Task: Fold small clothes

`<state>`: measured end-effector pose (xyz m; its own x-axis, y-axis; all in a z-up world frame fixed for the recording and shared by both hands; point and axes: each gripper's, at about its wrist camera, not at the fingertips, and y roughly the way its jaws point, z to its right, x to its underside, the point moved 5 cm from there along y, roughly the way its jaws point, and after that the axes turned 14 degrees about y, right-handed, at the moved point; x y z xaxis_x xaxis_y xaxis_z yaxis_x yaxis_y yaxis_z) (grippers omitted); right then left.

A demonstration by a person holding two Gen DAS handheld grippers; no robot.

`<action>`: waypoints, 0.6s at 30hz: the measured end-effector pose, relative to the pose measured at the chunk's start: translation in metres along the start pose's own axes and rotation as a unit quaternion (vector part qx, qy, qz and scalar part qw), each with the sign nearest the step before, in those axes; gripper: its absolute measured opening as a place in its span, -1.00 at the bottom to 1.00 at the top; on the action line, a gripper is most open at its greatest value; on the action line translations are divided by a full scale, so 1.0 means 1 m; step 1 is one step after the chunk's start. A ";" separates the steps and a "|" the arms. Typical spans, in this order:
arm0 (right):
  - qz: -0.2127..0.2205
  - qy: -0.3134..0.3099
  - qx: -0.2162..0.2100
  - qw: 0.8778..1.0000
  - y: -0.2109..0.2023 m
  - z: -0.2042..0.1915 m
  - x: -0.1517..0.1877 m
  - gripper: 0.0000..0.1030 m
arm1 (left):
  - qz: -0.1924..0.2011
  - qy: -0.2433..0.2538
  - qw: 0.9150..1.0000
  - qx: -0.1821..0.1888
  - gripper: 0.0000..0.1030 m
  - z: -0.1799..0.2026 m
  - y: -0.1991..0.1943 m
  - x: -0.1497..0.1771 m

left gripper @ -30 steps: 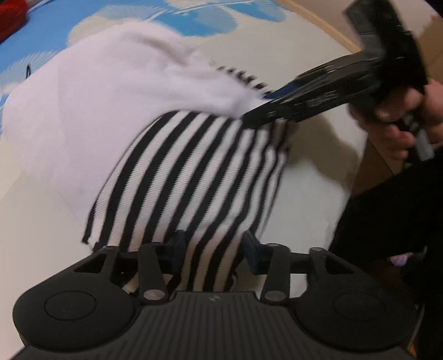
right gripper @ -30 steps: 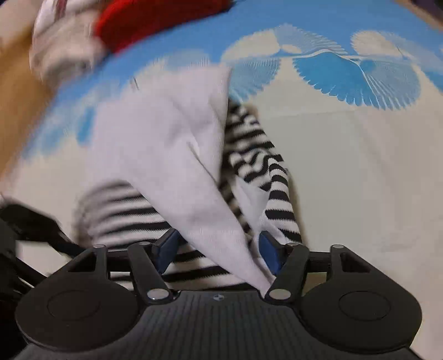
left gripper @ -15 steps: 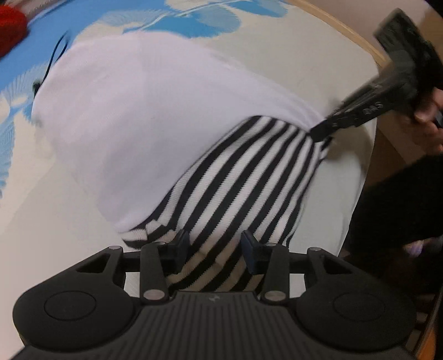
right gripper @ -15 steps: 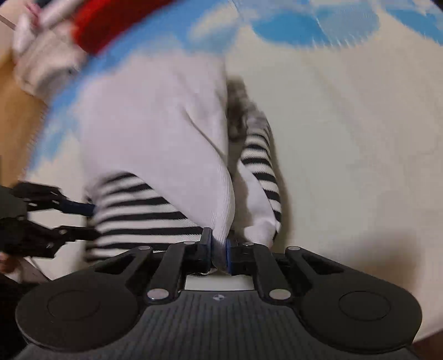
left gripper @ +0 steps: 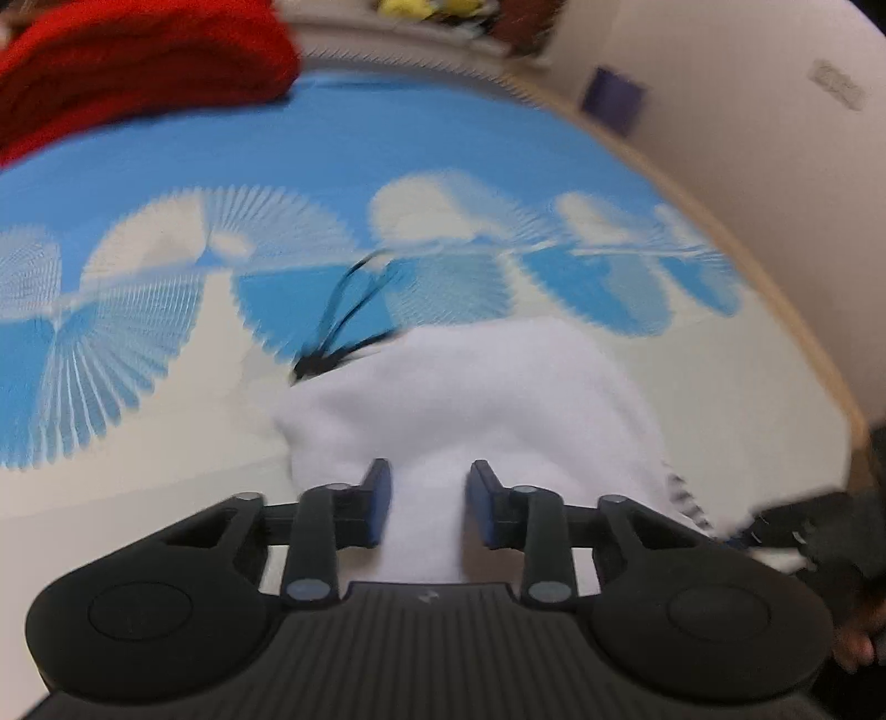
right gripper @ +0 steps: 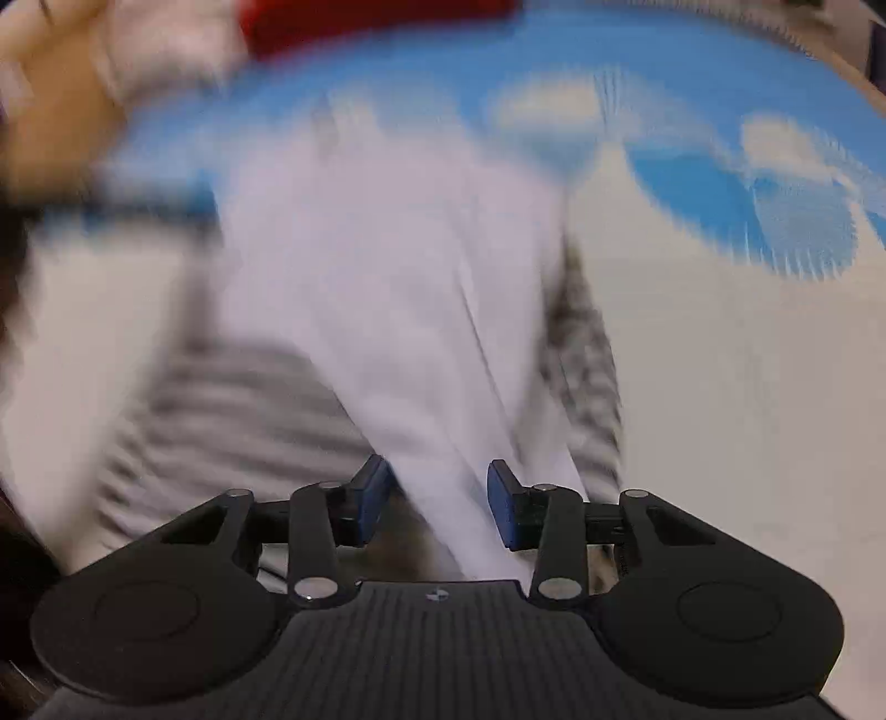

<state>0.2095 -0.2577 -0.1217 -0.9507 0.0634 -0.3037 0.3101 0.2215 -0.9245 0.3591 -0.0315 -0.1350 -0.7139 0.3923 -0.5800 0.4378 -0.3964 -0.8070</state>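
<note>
1. Garment [left gripper: 498, 399] is now lying bunched on the blue-and-cream mat [left gripper: 138, 482], white side up; half a second ago you were carrying it stretched, stripes showing.
2. Your right gripper [right gripper: 434, 504] is letting go: pinched then, spread now, cloth loose between its fingers.
3. Your left gripper [left gripper: 426, 507] is staying apart, straddling white fabric. Fold is landing; flatten next.

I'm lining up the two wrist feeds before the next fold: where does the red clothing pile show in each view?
Left wrist: red clothing pile fills the top left corner, beyond the blue-patterned mat.
Right wrist: the same pile is a blurred red strip along the top edge, left of centre.
Shared landmark: the white garment, lying just ahead of the jaws in both views.
</note>
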 end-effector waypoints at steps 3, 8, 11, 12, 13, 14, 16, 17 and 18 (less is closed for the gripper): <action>-0.014 0.030 -0.008 0.999 0.012 0.006 0.002 -0.22 | -0.033 -0.010 0.999 -0.036 -0.38 -0.011 0.028 0.006; -0.016 0.042 -0.022 0.999 0.001 0.010 -0.004 -0.23 | 0.030 -0.071 0.997 -0.025 -0.25 -0.033 -0.003 -0.007; 0.051 0.077 -0.064 0.994 -0.025 0.011 -0.029 -0.18 | 0.049 -0.126 0.991 0.014 -0.21 -0.043 -0.011 -0.006; 0.082 0.094 -0.078 0.989 -0.033 0.011 -0.038 -0.09 | 0.035 -0.131 0.991 0.012 -0.22 -0.043 -0.003 -0.005; 0.119 0.120 -0.085 0.982 -0.040 0.012 -0.050 0.18 | 0.019 -0.127 0.992 0.005 -0.22 -0.041 0.009 0.000; 0.144 0.139 -0.083 0.976 -0.041 0.012 -0.059 0.36 | 0.004 -0.115 0.993 -0.005 -0.22 -0.037 0.020 0.004; 0.168 0.147 -0.071 0.972 -0.030 0.006 -0.075 0.33 | -0.001 -0.092 0.995 -0.033 -0.21 -0.029 0.022 0.004; 0.166 0.138 -0.056 0.975 -0.019 0.003 -0.082 0.32 | 0.000 -0.093 0.995 -0.037 -0.21 -0.027 0.016 0.000; 0.158 0.129 -0.036 0.978 -0.007 0.000 -0.087 0.28 | 0.008 -0.096 0.995 -0.030 -0.21 -0.026 0.005 -0.004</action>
<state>0.2906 -0.2649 -0.0891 -0.7801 0.3821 -0.4955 0.5970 0.2174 -0.7722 0.3780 -0.0132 -0.1395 -0.7945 0.2187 -0.5665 0.4787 -0.3484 -0.8059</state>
